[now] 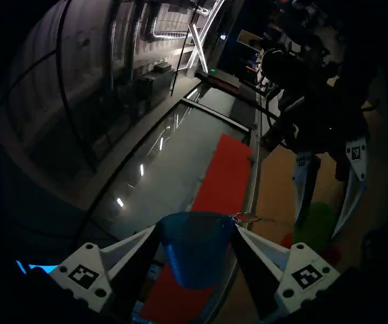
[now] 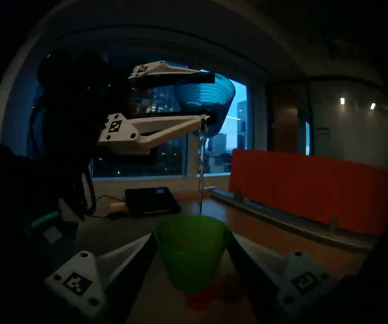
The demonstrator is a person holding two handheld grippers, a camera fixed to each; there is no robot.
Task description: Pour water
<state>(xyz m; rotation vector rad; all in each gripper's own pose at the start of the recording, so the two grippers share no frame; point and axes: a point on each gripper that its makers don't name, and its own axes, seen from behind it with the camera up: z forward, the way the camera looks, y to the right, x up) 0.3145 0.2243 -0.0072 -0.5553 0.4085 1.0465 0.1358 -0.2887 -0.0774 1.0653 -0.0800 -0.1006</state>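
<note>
Water falls from blue cup, clamped by left gripper, into green cup, clamped by right gripper; levels too dim.

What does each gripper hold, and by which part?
The left gripper holds a blue cup by its sides, tilted and pouring. The right gripper holds a green cup by its sides.

We see a long red divider panel standing along the far edge of the brown wooden surface. A flat black device lies on it near the dusk-lit window.
</note>
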